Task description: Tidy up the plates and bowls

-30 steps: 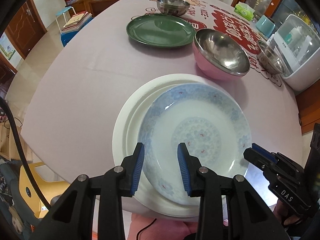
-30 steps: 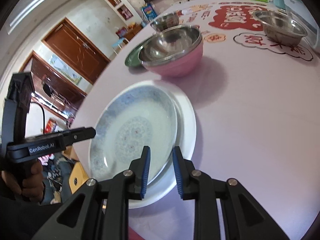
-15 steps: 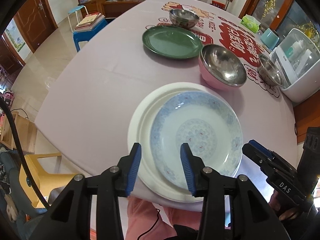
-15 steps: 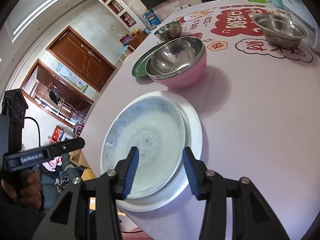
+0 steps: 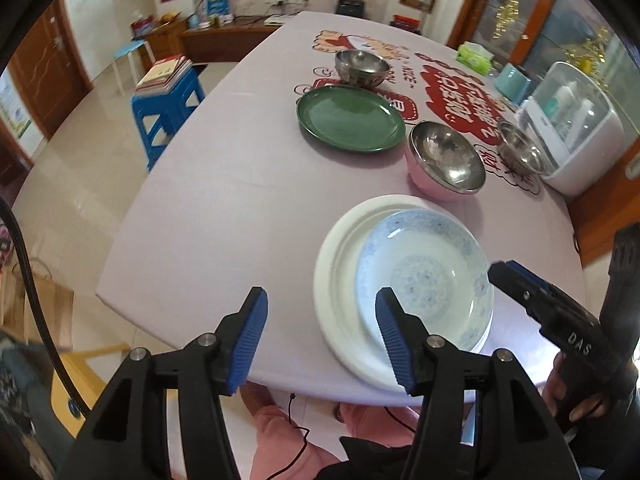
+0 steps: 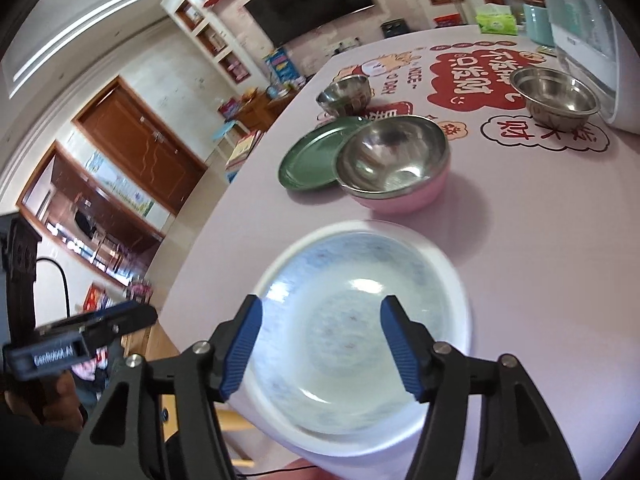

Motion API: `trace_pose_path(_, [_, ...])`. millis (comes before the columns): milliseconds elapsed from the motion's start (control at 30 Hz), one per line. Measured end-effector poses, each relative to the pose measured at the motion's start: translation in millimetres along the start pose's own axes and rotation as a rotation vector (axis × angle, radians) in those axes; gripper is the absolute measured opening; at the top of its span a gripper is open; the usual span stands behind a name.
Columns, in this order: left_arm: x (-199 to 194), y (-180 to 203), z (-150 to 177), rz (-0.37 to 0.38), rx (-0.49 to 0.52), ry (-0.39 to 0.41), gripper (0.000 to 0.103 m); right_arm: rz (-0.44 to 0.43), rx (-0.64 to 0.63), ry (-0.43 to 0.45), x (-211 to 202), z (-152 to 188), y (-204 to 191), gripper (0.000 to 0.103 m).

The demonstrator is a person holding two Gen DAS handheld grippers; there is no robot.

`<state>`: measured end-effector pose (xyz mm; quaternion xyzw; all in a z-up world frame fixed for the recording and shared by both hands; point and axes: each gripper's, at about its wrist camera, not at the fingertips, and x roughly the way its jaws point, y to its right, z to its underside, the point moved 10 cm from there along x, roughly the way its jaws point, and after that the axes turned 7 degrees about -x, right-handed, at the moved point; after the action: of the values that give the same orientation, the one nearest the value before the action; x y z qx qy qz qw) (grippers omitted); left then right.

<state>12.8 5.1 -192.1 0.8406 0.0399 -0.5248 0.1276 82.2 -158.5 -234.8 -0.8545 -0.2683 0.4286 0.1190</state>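
Observation:
A blue-patterned plate [image 5: 424,280] [image 6: 352,324] rests inside a larger white plate [image 5: 340,256] [image 6: 454,276] near the table's front edge. My left gripper [image 5: 320,336] hovers above and left of the stack, its jaws opening with nothing between them. My right gripper [image 6: 320,344] hangs over the patterned plate, jaws also opening and empty; it shows in the left wrist view [image 5: 516,284] at the right. Farther back sit a green plate [image 5: 350,118] [image 6: 312,160], a pink steel-lined bowl [image 5: 444,160] [image 6: 396,164] and two steel bowls [image 5: 362,66] [image 5: 520,152].
A white appliance [image 5: 576,136] and a tissue box [image 5: 474,56] stand at the table's right side. A blue stool with books [image 5: 168,92] is on the floor to the left. The lilac tablecloth [image 5: 224,200] is bare on the left half.
Both grippers let go of the patterned plate's rim, opened wider and rose away from it. The plate stays nested in the white plate.

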Motion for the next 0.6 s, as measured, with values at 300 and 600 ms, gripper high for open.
trace_pose_path(300, [-17,-60,-17,0.075,0.138,0.017,0.065,0.097,0.085,0.076,17,11,-63,0.067])
trace_pose_path(600, [-21,-119,-45,0.099,0.167,0.009,0.071,0.193,0.114,0.108,28,17,-104,0.068])
